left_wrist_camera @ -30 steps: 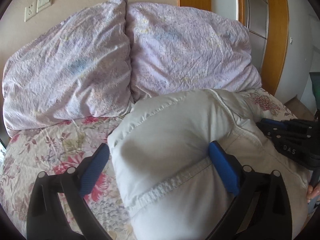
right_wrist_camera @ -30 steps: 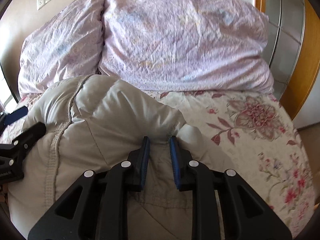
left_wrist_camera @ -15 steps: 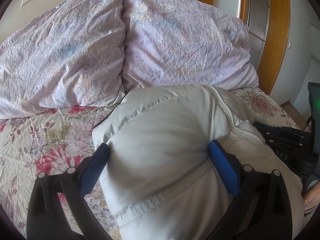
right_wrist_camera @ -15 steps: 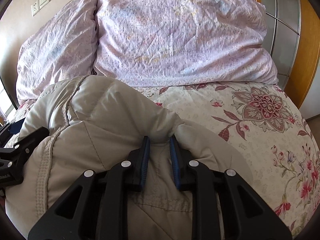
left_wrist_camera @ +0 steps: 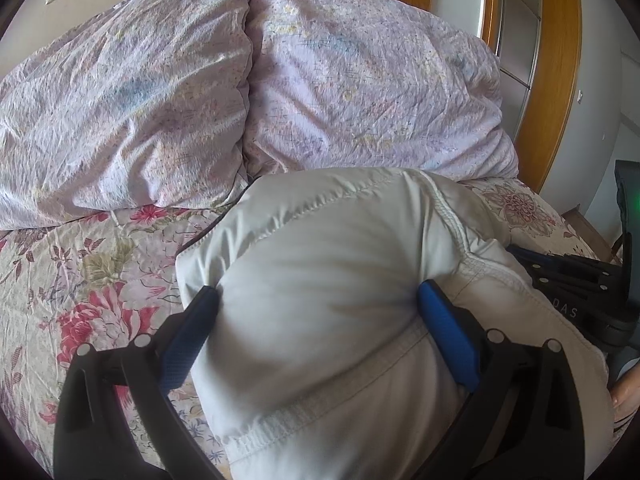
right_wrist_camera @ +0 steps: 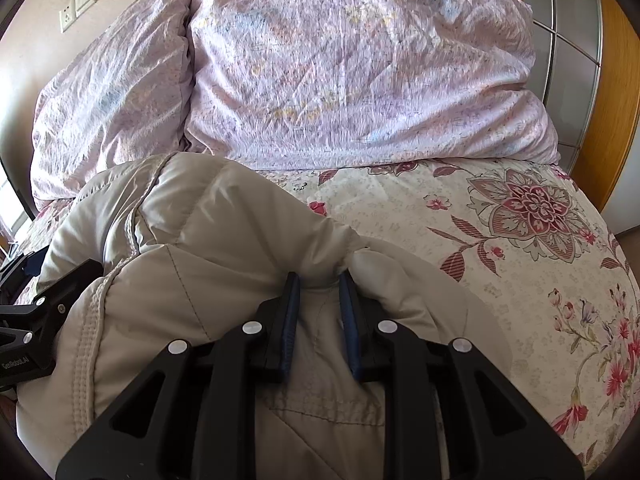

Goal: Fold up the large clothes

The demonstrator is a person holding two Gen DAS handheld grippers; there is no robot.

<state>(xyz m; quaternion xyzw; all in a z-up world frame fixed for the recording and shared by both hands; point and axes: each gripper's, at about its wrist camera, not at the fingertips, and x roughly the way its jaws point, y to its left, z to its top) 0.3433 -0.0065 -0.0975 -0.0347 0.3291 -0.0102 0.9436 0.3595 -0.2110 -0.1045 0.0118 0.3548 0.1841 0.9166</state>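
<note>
A puffy, off-white padded jacket (left_wrist_camera: 332,264) is bundled on the floral bed. My left gripper (left_wrist_camera: 316,300) has its jaws spread wide around a thick fold of the jacket, with both blue pads pressed into it. My right gripper (right_wrist_camera: 318,284) is nearly closed and pinches a narrow fold of the same jacket (right_wrist_camera: 224,232). The right gripper shows at the right edge of the left wrist view (left_wrist_camera: 568,280). The left gripper shows at the left edge of the right wrist view (right_wrist_camera: 44,304).
Two lilac pillows (left_wrist_camera: 248,92) lean against the wall at the head of the bed. The floral bedspread (right_wrist_camera: 500,240) lies bare to the right of the jacket. A wooden-framed wardrobe door (left_wrist_camera: 556,60) stands at the right. Wall sockets (right_wrist_camera: 78,4) are at upper left.
Both grippers have carried the jacket bundle forward toward the pillows, which now look closer. The grips on the jacket are unchanged.
</note>
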